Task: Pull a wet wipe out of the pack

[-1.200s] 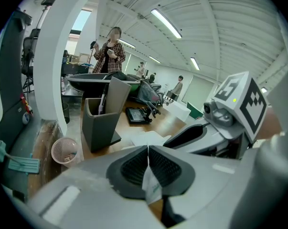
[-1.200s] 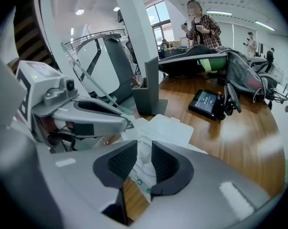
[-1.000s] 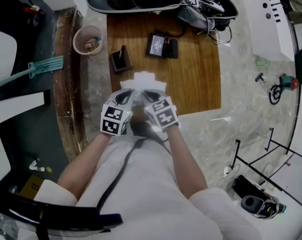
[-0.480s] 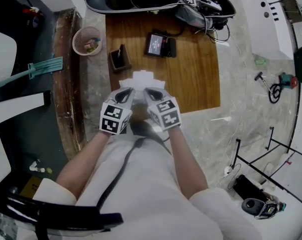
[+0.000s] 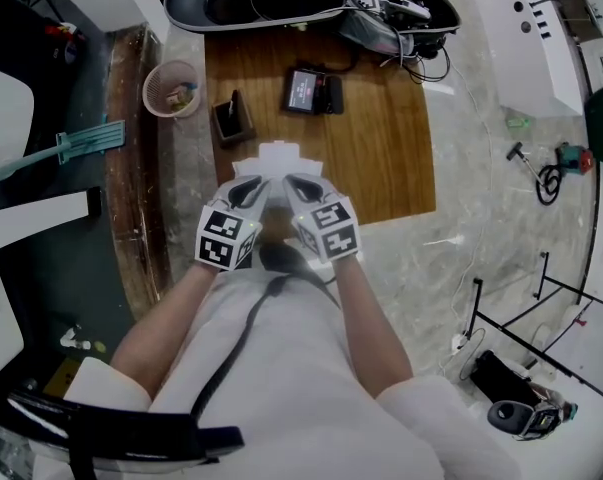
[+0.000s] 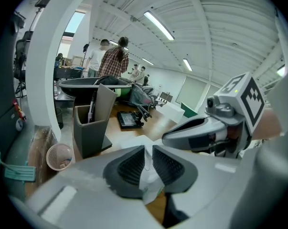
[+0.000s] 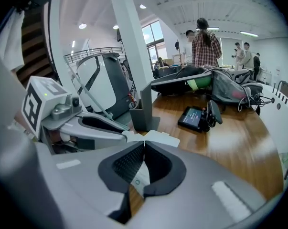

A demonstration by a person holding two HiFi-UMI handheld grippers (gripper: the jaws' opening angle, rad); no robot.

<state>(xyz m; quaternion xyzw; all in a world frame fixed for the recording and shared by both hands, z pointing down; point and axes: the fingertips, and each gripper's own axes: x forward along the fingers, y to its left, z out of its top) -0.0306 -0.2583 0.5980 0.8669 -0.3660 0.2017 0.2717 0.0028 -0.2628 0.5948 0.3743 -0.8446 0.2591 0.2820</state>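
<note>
A: What surface and surroundings are recorded?

B: A brown wooden table (image 5: 381,148) is recorded on a grey marbled floor (image 5: 481,198). At the far left, off the table's corner, a round pink wastebasket (image 5: 171,88) is noted. Just right of it, on the wood, a dark grey square pen holder (image 5: 231,120) is seen standing upright.

A: How are the grippers and the pack found?

B: The left gripper (image 5: 253,186) is seen with its jaws opening. Its pads are parted by a narrow gap, and white material of the flat white wet-wipe pack (image 5: 279,156) is visible between them, not pressed. The pack is located at the table's near edge, between both grippers and reaching just beyond them. The right gripper (image 5: 295,183) is found closed, clamped on a white edge of that pack bearing a small green mark. Further back, a black flat-screened device (image 5: 307,90) is noted lying on the wood.
</note>
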